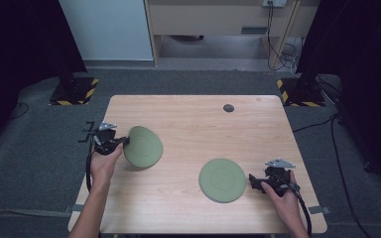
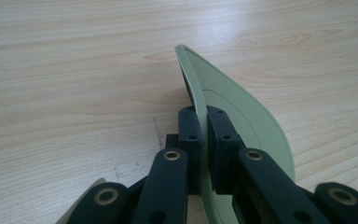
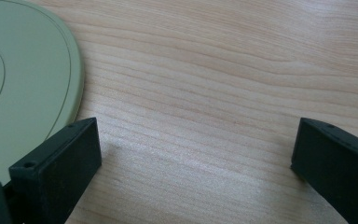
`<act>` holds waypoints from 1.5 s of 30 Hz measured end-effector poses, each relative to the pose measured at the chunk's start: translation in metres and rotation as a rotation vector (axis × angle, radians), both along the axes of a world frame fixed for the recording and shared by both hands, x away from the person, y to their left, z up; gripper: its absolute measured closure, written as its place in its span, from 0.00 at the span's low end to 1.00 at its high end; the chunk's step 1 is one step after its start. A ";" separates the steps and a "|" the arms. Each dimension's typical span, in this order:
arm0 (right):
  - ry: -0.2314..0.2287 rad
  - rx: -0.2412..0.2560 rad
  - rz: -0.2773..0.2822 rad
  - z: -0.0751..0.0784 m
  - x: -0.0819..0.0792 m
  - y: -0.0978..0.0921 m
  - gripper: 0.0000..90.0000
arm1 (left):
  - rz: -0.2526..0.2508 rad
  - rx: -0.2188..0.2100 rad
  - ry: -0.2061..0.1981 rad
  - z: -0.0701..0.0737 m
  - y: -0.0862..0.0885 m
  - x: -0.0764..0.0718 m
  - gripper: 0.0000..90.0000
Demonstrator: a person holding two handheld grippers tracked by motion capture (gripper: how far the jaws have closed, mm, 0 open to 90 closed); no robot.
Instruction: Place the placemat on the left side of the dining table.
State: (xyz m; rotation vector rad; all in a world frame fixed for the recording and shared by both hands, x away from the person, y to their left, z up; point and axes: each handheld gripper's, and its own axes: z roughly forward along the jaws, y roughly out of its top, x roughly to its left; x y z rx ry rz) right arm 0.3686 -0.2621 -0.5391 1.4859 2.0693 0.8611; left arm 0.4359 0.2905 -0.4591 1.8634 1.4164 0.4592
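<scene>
Two green plates are on the desk point(image 1: 193, 124). The left gripper point(image 1: 110, 140) pinches the tilted plate point(image 1: 144, 147) in its fingers point(image 2: 189, 135). The right gripper point(image 1: 258, 181) is spread wide beside the flat plate point(image 1: 222, 179).

wood table point(image 1: 193, 124), small dark round disc point(image 1: 228, 108) near its far edge, right of centre. grey carpet floor point(image 1: 34, 148) around, hazard-striped stand bases point(image 1: 74, 91) beyond both far corners.

Soft overhead light is falling evenly on the pale wooden bench point(image 1: 193, 129), leaving the surrounding floor and curtained edges dim. A tilted green plate point(image 1: 143, 147) is casting a faint shadow beneath itself. In the left gripper view, the near black fingers point(image 2: 190, 135) are blurring slightly, while mild sheen is showing on the wood grain.
</scene>
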 end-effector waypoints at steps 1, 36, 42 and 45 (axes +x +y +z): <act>0.000 0.000 0.001 0.000 0.000 0.000 0.02 | 0.001 0.001 0.002 -0.001 0.001 0.000 0.95; 0.000 0.000 0.000 0.000 0.000 0.000 0.02 | 0.070 0.034 0.049 -0.027 0.045 -0.001 0.94; 0.000 0.001 0.000 0.000 0.000 0.000 0.02 | 0.079 0.041 0.041 -0.030 0.048 -0.001 0.94; 0.000 0.000 0.001 0.000 0.000 0.000 0.02 | 0.084 0.047 0.041 -0.031 0.049 0.000 0.94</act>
